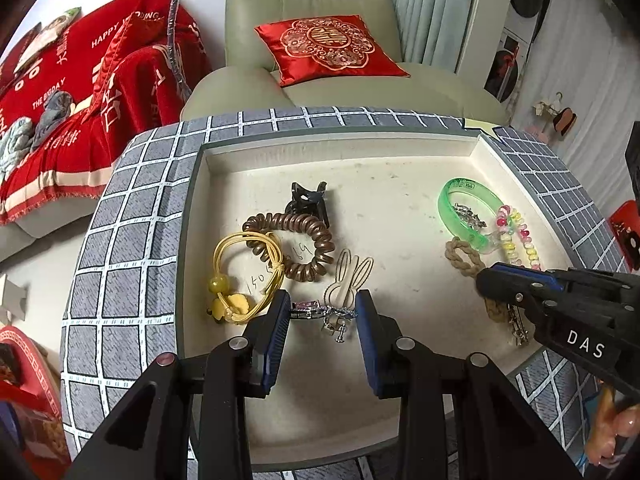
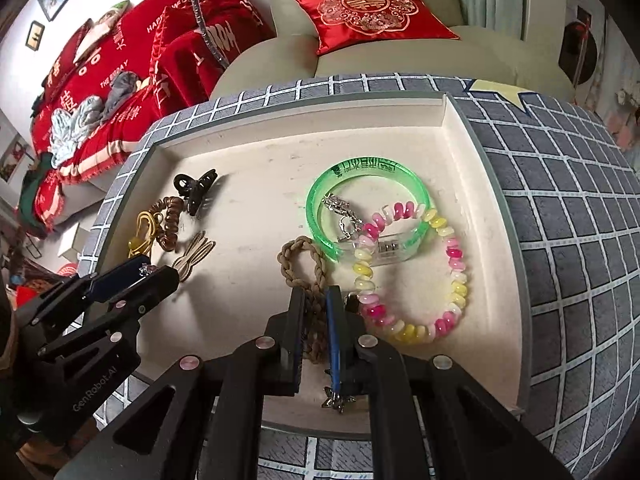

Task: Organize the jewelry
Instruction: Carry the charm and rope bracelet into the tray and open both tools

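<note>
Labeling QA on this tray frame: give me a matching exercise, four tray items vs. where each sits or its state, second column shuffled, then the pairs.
Items:
1. green bangle
2. black claw clip
3. braided tan cord
4. purple-stone silver piece

Places/states:
A. between the open jaws of the left gripper
B. far part of the tray, just beyond the brown coil tie
C. between the nearly closed jaws of the right gripper
D. ringing a small silver piece, overlapped by the pink and yellow bead bracelet

Pairs: 1-D, 2-B, 3-C, 4-A
</note>
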Demonstrator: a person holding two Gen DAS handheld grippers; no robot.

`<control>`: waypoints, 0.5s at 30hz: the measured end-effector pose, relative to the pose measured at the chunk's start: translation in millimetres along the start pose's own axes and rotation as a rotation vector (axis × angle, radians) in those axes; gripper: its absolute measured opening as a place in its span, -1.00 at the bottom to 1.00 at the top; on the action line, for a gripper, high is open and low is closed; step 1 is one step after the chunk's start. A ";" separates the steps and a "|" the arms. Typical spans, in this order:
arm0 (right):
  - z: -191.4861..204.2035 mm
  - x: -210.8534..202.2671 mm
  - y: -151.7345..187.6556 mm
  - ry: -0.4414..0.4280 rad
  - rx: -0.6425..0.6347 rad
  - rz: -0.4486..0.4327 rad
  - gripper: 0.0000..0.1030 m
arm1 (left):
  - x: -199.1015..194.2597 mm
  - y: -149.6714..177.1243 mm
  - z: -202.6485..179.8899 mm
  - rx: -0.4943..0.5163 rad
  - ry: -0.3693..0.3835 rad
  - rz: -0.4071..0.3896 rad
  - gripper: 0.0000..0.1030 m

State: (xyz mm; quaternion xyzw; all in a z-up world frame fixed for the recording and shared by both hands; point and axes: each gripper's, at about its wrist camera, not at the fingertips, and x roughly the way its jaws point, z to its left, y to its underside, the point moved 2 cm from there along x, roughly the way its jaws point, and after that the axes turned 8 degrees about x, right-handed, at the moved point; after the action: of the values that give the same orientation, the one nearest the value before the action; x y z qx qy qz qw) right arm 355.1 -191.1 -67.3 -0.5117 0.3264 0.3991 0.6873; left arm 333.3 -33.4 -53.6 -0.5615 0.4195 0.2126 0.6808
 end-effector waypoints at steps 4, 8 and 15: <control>0.9 -1.1 1.9 -0.004 -0.002 0.006 -0.76 | -0.2 0.5 -2.3 0.004 -0.001 0.000 -0.03; -2.3 -5.0 1.6 -0.042 0.035 0.007 -0.25 | -0.8 1.0 -3.1 0.006 0.001 -0.001 -0.03; -3.8 -38.4 4.6 -0.120 0.080 -0.066 0.20 | -2.5 0.6 -6.7 0.021 -0.011 -0.003 -0.03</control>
State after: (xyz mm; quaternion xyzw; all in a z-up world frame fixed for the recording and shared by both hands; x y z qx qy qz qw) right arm 332.9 -202.2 -37.3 -0.4694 0.2834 0.3926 0.7384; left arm 329.3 -39.1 -52.0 -0.5537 0.4170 0.2101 0.6895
